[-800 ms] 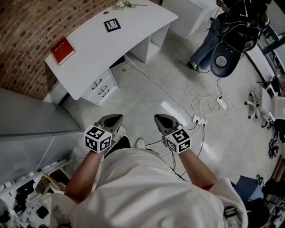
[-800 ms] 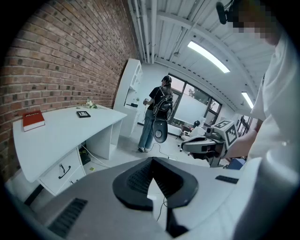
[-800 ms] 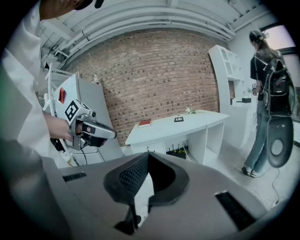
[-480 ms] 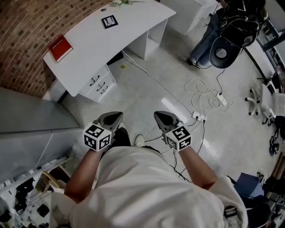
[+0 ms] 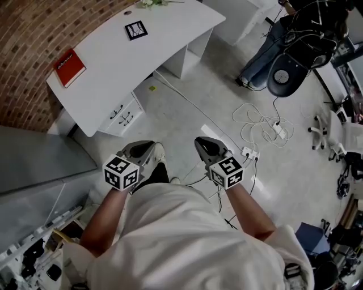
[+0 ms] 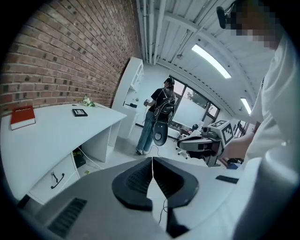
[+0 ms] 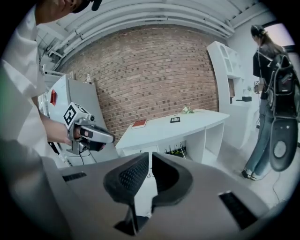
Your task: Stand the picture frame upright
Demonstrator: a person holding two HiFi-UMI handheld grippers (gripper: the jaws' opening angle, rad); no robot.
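A small black picture frame point(image 5: 136, 30) lies flat on the white curved desk point(image 5: 113, 62), far from both grippers; it also shows in the left gripper view point(image 6: 79, 112) and the right gripper view point(image 7: 175, 120). I hold both grippers close to my body above the floor. The left gripper point(image 5: 144, 148) is shut and empty, its pads meeting at the tips point(image 6: 152, 161). My right gripper point(image 5: 203, 143) is likewise shut with nothing in it point(image 7: 150, 154). Each gripper shows in the other's view: the right one point(image 6: 206, 140), the left one point(image 7: 89, 136).
A red book point(image 5: 69, 67) lies on the desk's left end, a small flower sprig point(image 5: 150, 3) at its far edge. Drawers point(image 5: 122, 116) sit under the desk. White cables and power strips point(image 5: 266, 127) trail over the floor. A person point(image 5: 266, 45) stands at the back right. A grey cabinet point(image 5: 39, 164) is at left.
The desk, frame and book have slid up and left in the head view. Both grippers stay shut and hold about the same place before my body.
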